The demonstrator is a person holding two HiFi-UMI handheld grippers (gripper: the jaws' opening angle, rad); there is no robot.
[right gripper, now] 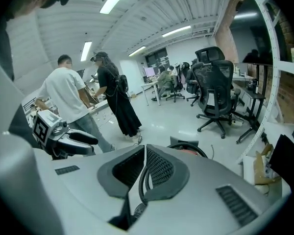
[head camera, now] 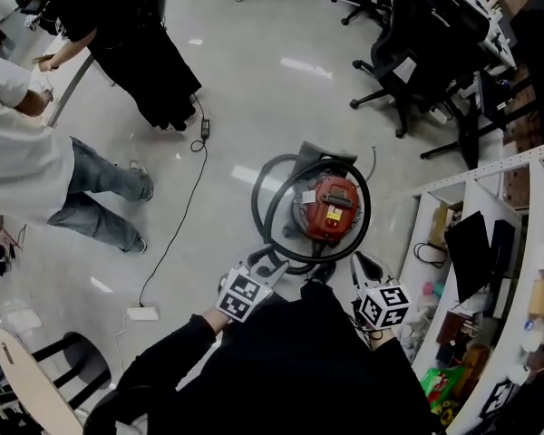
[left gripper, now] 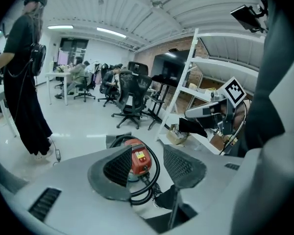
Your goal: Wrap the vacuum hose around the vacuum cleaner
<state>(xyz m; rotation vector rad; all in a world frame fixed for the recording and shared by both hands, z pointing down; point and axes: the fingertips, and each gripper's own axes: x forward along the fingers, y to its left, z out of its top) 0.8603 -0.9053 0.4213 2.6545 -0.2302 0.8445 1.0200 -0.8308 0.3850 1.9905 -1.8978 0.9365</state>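
Note:
The red vacuum cleaner (head camera: 332, 208) stands on the pale floor with its black hose (head camera: 319, 161) lying in loops around it. My left gripper (head camera: 270, 261) hovers above the near side of the loops, open and with nothing between its fingers. In the left gripper view the vacuum cleaner (left gripper: 140, 158) and hose (left gripper: 156, 176) show on the floor between the spread jaws of the left gripper (left gripper: 147, 163). My right gripper (head camera: 363, 265) is raised beside the vacuum's right, shut and holding nothing. In the right gripper view its pads meet at the right gripper (right gripper: 144, 163), and a bit of hose (right gripper: 142, 182) shows on the floor beyond.
Two people stand at the left: one in white (head camera: 18, 143), one in black (head camera: 136, 43). A thin cable (head camera: 186, 207) runs across the floor to a white adapter (head camera: 142, 314). Office chairs (head camera: 408, 53) stand at the back right, white shelves (head camera: 490, 270) at the right, a stool (head camera: 72, 370) near left.

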